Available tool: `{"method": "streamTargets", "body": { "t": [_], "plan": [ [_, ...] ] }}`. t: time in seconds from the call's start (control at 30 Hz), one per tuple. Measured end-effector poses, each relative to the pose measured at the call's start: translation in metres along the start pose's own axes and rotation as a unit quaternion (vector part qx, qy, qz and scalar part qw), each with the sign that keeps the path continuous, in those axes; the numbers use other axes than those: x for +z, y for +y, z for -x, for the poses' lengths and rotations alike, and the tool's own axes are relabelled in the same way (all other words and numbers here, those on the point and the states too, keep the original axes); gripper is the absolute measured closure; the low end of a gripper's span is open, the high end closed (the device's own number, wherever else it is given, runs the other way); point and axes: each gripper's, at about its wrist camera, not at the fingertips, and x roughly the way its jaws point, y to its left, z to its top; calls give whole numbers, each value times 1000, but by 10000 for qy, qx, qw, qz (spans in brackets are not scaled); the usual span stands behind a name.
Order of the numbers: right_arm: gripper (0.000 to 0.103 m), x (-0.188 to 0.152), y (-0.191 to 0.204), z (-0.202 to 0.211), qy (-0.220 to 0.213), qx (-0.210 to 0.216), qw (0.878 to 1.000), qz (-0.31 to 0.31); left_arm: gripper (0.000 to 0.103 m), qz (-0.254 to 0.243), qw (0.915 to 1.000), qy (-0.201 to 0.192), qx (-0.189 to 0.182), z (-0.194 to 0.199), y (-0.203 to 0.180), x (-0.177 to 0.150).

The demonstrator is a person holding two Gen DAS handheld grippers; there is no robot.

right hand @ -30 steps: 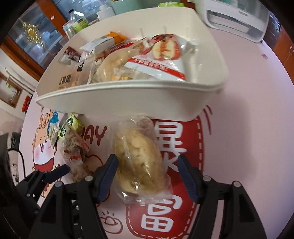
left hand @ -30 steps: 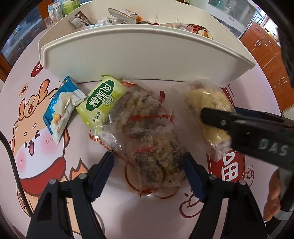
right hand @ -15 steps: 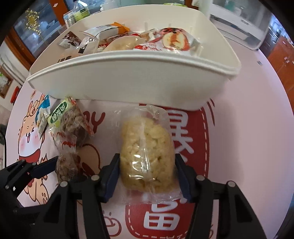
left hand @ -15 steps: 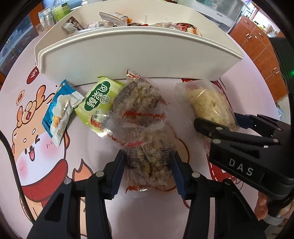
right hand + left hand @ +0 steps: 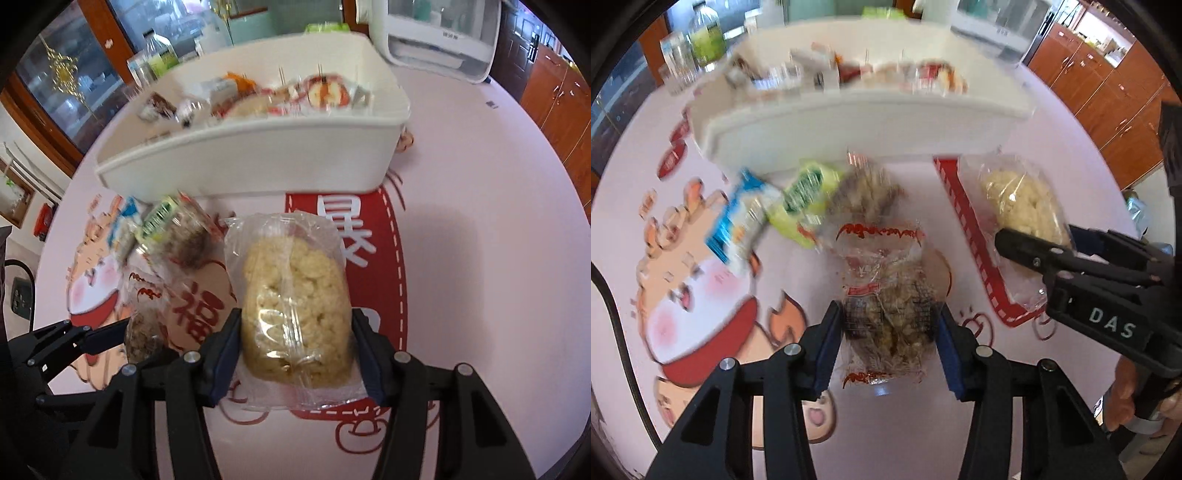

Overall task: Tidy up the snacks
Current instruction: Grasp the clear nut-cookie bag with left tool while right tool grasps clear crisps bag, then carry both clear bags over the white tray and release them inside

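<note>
My left gripper (image 5: 890,325) is shut on a dark brown puffed snack in a clear red-printed wrapper (image 5: 886,280), held off the pink tablecloth. In the right wrist view my right gripper (image 5: 295,332) is shut on a pale yellow puffed rice snack in a clear bag (image 5: 295,280), also raised. That bag shows again at the right of the left wrist view (image 5: 1019,199), with the right gripper (image 5: 1038,236) clamped on its near end. Beyond both stands the white bin (image 5: 849,125) holding several packets. The dark snack (image 5: 142,336) shows at lower left in the right wrist view.
On the cloth before the bin wall (image 5: 258,162) lie a blue packet (image 5: 742,218), a green packet (image 5: 805,192) and a second dark snack (image 5: 868,192). Bottles (image 5: 701,44) stand behind the bin. A hand (image 5: 1123,387) grips the right tool. Wooden cabinets (image 5: 1108,92) are at far right.
Both grippers closed onto their snacks, the left on the dark one, the right on the pale one. Both then rose with them; the bin and the loose packets now sit farther off.
</note>
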Motion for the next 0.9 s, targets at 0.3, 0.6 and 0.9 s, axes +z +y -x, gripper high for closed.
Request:
{"method": "streamTargets", "body": {
  "t": [0.3, 0.6, 0.9],
  "plan": [
    [46, 55, 21, 70, -975, 367, 9945, -75, 56, -186, 9932, -1129, 197, 108, 10, 79],
    [46, 130, 34, 140, -2046, 311, 9783, -32, 56, -641, 9770, -1972, 498, 176, 3, 169],
    [46, 195, 36, 137, -2264, 38, 9737, -253, 56, -771, 9743, -1950, 824, 159, 7, 241]
  ]
}}
